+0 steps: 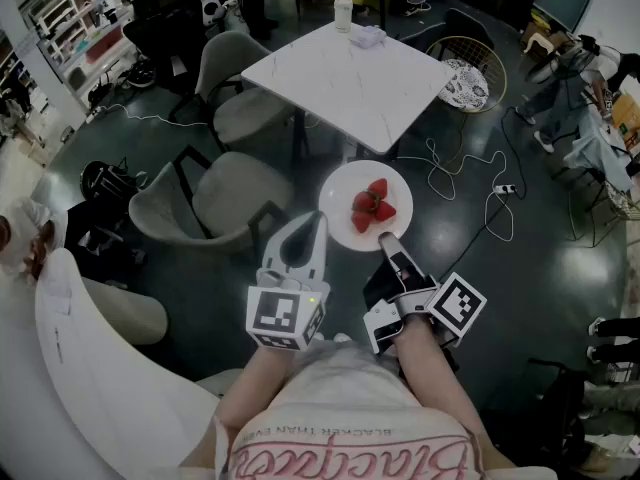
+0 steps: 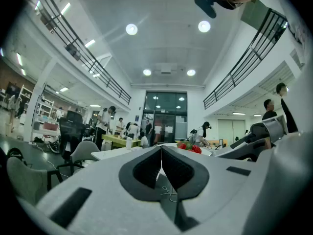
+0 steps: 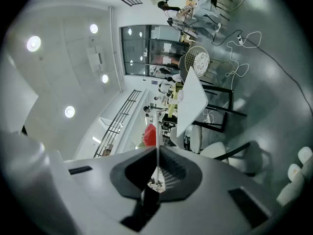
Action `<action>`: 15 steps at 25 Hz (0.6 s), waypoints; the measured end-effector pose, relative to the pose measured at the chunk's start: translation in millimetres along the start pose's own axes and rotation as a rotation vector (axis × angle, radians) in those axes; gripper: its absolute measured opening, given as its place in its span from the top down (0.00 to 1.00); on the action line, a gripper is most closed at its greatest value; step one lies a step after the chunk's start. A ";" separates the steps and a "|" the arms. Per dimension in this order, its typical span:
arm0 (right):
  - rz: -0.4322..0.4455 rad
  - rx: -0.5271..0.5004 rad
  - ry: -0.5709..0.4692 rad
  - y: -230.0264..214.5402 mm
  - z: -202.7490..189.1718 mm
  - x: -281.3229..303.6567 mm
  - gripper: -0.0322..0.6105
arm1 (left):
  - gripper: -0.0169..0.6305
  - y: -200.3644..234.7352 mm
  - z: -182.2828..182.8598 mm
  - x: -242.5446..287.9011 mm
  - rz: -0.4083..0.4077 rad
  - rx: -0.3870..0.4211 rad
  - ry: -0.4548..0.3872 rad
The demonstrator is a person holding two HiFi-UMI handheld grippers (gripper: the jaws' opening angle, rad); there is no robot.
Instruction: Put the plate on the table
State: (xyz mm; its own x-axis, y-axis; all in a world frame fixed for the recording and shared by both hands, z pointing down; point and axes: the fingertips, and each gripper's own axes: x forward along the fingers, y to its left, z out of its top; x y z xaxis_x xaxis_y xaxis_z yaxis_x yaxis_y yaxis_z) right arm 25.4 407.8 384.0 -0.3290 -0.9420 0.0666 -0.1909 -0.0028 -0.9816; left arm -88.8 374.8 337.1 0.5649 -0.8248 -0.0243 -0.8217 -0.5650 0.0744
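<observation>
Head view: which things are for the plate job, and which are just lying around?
For the job:
- plate, with the right gripper shut on its rim
- table, where it goes
- left gripper, shut, beside the plate

Just lying about:
- cup on the table
- chairs around it
- strawberries, which only ride on the plate

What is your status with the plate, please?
Right gripper shut on plate rim; left gripper shut, empty. Plate with strawberries held in air, short of white table. Cup at table's far edge.
</observation>
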 end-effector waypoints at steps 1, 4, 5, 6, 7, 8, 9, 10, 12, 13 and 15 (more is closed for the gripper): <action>0.000 0.000 0.001 -1.9 0.0 0.7 0.94 | 0.96 0.2 -2.1 0.7 0.000 0.000 0.000; 0.002 0.001 0.003 -7.4 0.5 2.2 0.94 | 0.96 0.2 -7.7 2.6 0.001 0.001 -0.001; 0.002 0.001 0.004 -8.9 0.8 2.5 0.94 | 0.96 0.0 -8.8 3.0 0.001 0.001 -0.003; 0.002 0.001 0.006 -10.1 1.2 2.8 0.94 | 0.96 -0.1 -9.4 3.4 0.003 0.001 -0.005; 0.003 -0.001 0.009 -10.7 1.6 3.2 0.94 | 0.96 -0.2 -9.5 3.7 0.005 0.002 -0.007; 0.004 -0.003 0.012 -10.7 2.0 3.7 0.94 | 0.96 -0.3 -9.3 4.1 0.007 0.003 -0.009; 0.006 -0.005 0.016 -10.4 2.5 4.4 0.94 | 0.96 -0.4 -9.1 4.6 0.010 0.003 -0.010; 0.008 -0.008 0.021 -10.3 3.1 5.0 0.94 | 0.96 -0.7 -9.0 5.2 0.013 0.004 -0.011; 0.011 -0.015 0.032 -11.6 4.7 6.1 0.94 | 0.96 -2.0 -10.0 6.2 0.021 0.006 -0.015; 0.012 -0.019 0.038 -13.1 6.4 6.8 0.94 | 0.96 -3.1 -10.7 7.3 0.025 0.007 -0.019; 0.012 -0.027 0.050 -16.2 11.2 8.6 0.94 | 0.96 -4.9 -12.0 10.1 0.038 0.009 -0.023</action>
State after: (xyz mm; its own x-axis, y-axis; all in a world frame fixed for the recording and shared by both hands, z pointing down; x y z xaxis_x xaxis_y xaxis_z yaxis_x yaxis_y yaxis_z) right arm 36.0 395.9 398.5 -0.3773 -0.9238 0.0646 -0.2113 0.0180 -0.9773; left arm -78.2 369.4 348.4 0.5318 -0.8457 -0.0450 -0.8431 -0.5336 0.0669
